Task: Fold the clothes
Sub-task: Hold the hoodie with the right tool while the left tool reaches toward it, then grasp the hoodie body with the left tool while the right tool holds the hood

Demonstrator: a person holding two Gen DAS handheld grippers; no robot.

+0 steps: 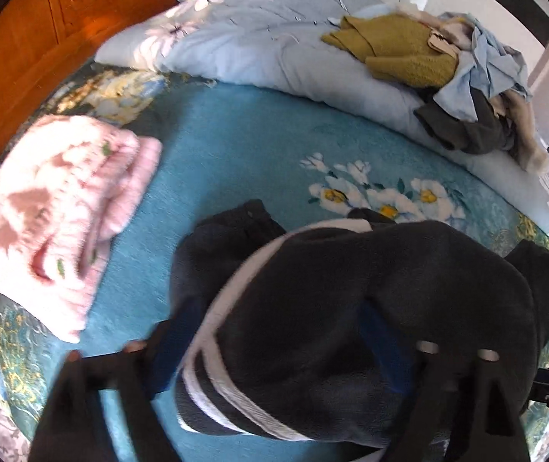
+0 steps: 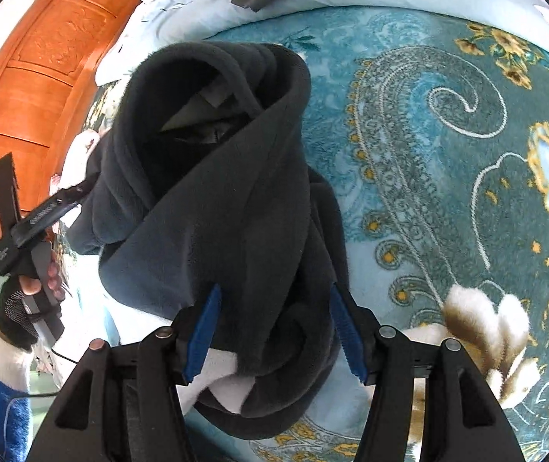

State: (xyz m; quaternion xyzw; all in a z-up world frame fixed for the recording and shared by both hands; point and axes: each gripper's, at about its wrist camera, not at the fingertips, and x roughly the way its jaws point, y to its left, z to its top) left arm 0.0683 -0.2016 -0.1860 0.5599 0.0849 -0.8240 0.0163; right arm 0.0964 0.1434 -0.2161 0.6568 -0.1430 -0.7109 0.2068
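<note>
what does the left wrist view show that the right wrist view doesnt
Only the left wrist view shows the folded pink sweater, white stripes on the dark garment, and the whole clothes pile. Only the right wrist view shows the person's gloved hand holding the left tool, and the garment's inner label. Both share the dark fleece garment, teal floral blanket, light blue quilt and wooden headboard.
</note>
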